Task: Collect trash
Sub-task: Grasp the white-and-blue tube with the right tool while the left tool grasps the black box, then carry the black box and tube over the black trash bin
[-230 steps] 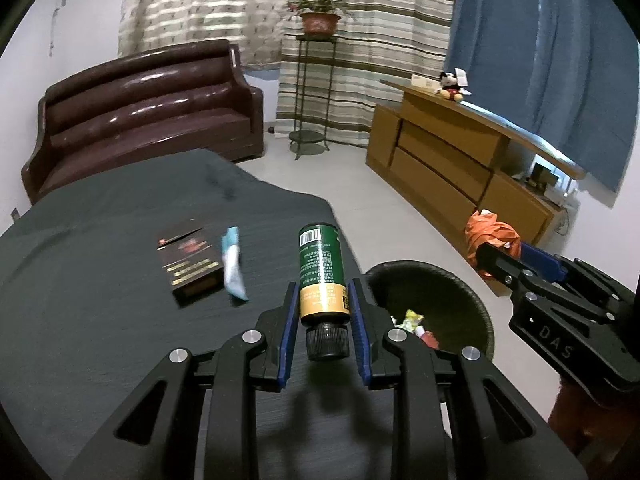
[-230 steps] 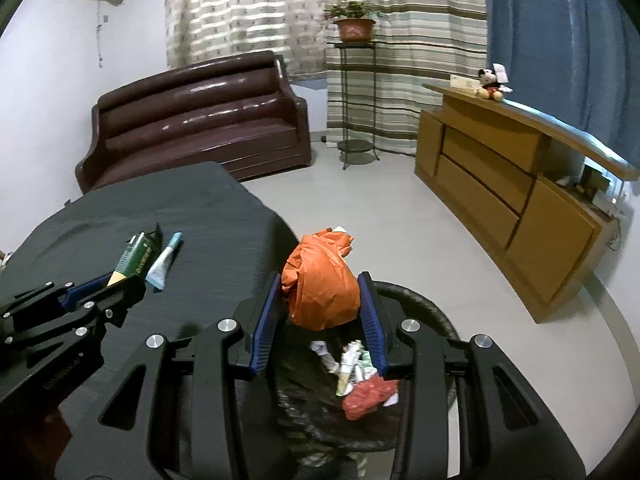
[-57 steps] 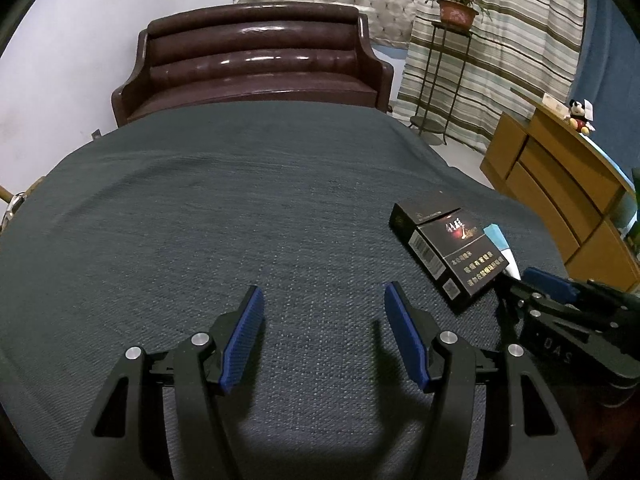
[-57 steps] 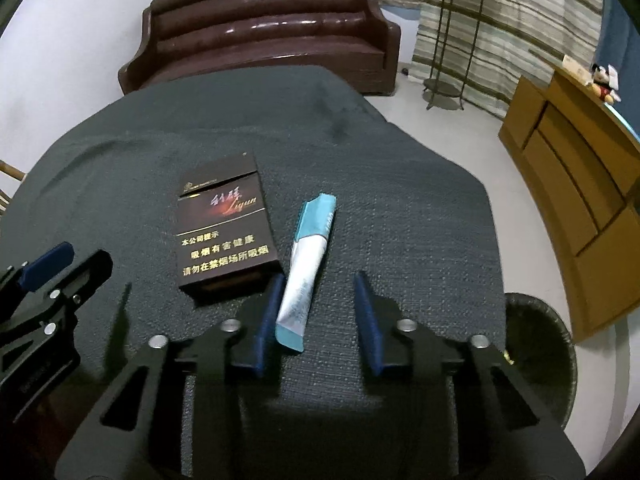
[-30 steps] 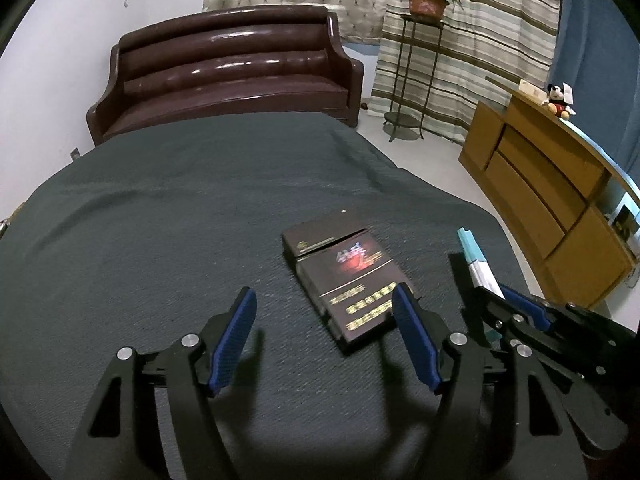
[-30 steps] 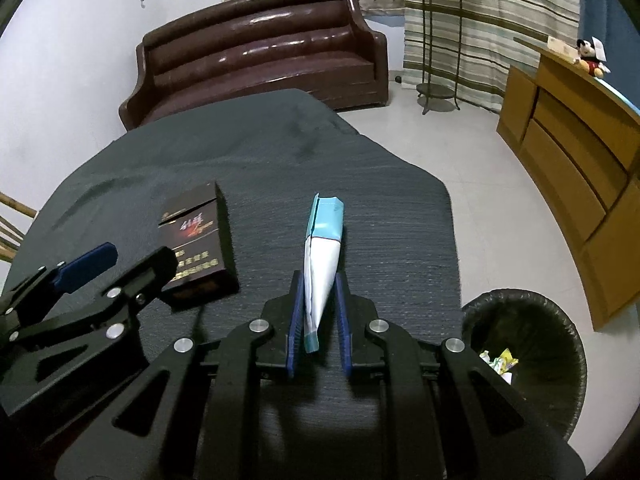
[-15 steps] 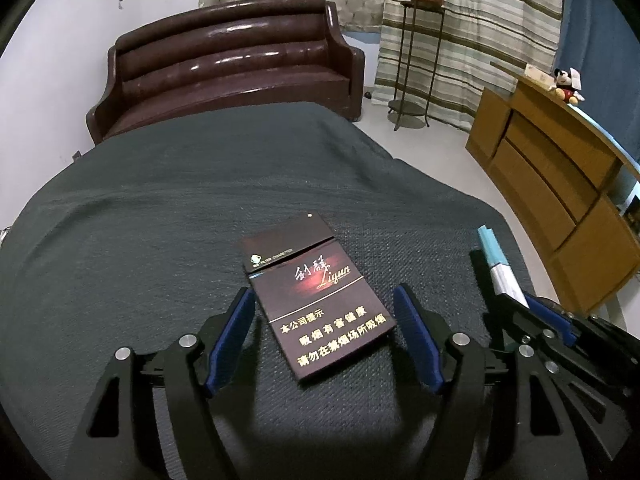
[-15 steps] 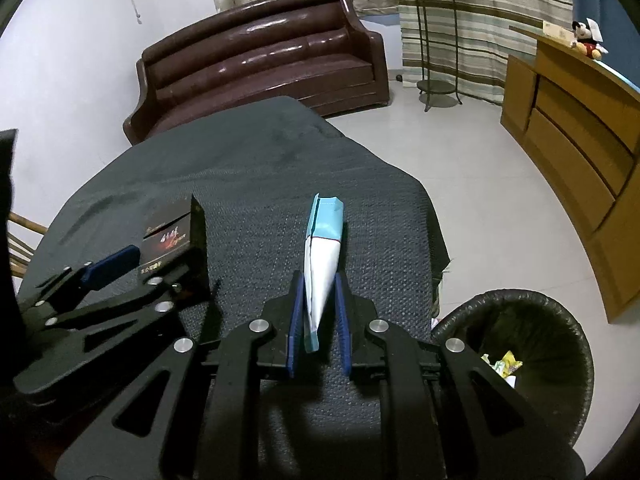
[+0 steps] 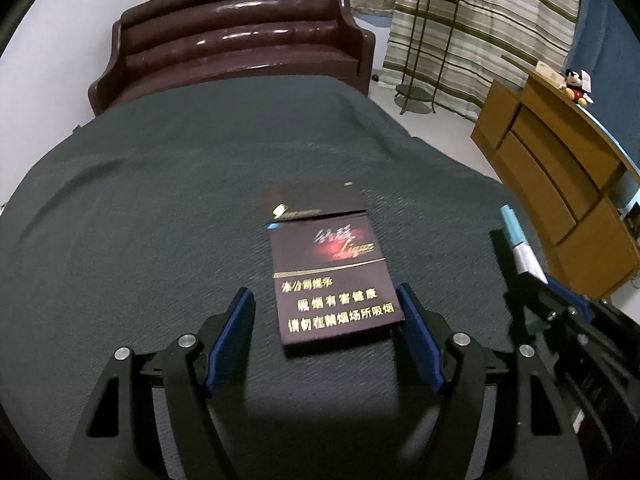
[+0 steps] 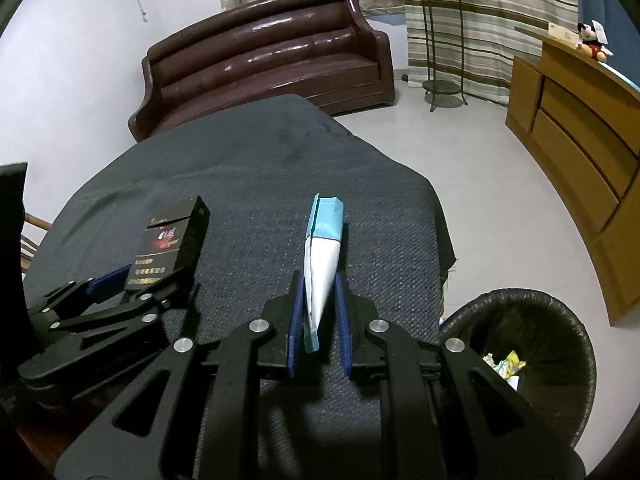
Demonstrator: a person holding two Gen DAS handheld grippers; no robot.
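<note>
A dark cigarette box (image 9: 330, 268) with gold lettering lies flat on the dark cloth-covered table (image 9: 160, 208). My left gripper (image 9: 326, 316) is open, its blue pads either side of the box's near end, apart from it. My right gripper (image 10: 319, 300) is shut on a white and teal tube (image 10: 322, 248) and holds it above the table. The tube (image 9: 520, 244) also shows at the right in the left wrist view. In the right wrist view the box (image 10: 170, 246) sits between the left gripper's fingers (image 10: 108, 280). A black trash basket (image 10: 568, 316) stands on the floor at lower right.
The basket holds some wrappers (image 10: 502, 364). A brown leather sofa (image 9: 236, 52) stands behind the table, a wooden sideboard (image 9: 560, 184) at the right, and a plant stand (image 10: 442, 36) by the curtains. The table's right edge (image 10: 440, 224) drops to the tiled floor.
My left gripper has moved forward around the cigarette box, which now lies between its pads. My right gripper has lifted the tube and drifted toward the basket side.
</note>
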